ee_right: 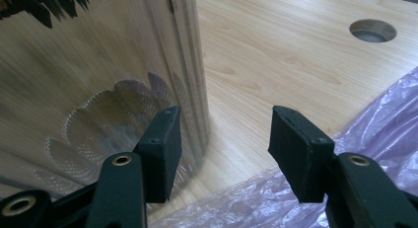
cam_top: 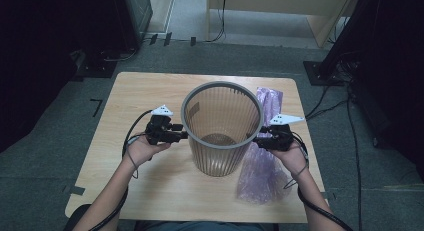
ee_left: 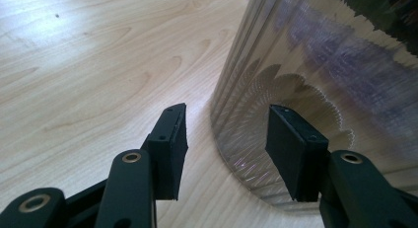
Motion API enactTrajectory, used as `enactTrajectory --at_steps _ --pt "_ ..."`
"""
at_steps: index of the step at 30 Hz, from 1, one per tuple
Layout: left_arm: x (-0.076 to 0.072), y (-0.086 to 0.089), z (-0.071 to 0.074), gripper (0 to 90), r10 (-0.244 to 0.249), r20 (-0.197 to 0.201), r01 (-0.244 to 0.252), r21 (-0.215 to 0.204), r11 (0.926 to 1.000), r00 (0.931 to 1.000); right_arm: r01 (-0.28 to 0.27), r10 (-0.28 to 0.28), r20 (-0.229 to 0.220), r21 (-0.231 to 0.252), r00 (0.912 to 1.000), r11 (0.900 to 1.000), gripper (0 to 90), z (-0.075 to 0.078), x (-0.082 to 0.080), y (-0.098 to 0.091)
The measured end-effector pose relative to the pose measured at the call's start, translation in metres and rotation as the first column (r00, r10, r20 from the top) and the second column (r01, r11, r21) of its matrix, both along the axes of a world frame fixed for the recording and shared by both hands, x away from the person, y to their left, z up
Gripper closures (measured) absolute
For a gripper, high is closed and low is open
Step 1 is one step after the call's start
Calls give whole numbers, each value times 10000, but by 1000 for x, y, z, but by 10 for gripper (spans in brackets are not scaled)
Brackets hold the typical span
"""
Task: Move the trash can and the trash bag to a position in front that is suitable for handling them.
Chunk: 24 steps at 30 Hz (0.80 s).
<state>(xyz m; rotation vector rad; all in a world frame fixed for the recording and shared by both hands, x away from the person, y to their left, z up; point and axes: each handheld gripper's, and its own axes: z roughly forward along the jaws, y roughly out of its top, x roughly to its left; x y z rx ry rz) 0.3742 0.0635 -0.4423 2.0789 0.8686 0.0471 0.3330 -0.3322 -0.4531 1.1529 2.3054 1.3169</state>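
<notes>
Item: translucent ribbed bin point(cam_top: 221, 128), upright at the middle of the desk point(cam_top: 150, 191), unlined. Purple bag point(cam_top: 260, 171) lies flat just beside it. Our left tool point(cam_top: 176, 136) and right tool point(cam_top: 261, 140) flank the bin wall, jaws half-spread, gripping nothing. We judge the lining not yet begun.

We see a translucent ribbed wastebasket point(cam_top: 220, 128) with a grey rim, standing upright and empty near the middle of the table. Just beside it, on its right in the high view, we find a crumpled purple plastic bag point(cam_top: 260, 173) lying flat, stretching from behind the basket toward the near edge.
</notes>
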Motion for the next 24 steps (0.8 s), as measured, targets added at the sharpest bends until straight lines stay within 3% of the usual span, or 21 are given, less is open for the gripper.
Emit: enactTrajectory --at_steps 6,8,10,13,16,17,24 --pt "-3 2 1 469 -163 -38 163 -32 9999 9999 -225 225 -28 64 9997 9997 431 0 -3 -1" --pt "0 4 1 382 -169 -88 167 -151 9997 9998 -69 70 -59 114 10000 9999 352 -1 -1 -3" --pt "2 7 3 372 -45 -61 43 -262 9996 10000 -34 34 3 112 10000 9999 341 -3 0 -4" --pt "5 10 9 358 50 76 -49 -123 9999 10000 189 -186 76 -375 9998 9991 282 -10 2 -6" --pt "8 12 12 346 124 -48 -125 -90 9999 9999 285 -283 41 -568 9996 9980 268 -15 4 -8" --pt "10 12 14 340 140 -92 -140 -66 9999 9999 449 -461 -160 -700 9988 9965 252 -19 5 -9" --pt "15 11 24 341 116 33 -116 -45 9999 9999 1090 -1117 -374 -683 9930 9917 244 -26 10 -16"
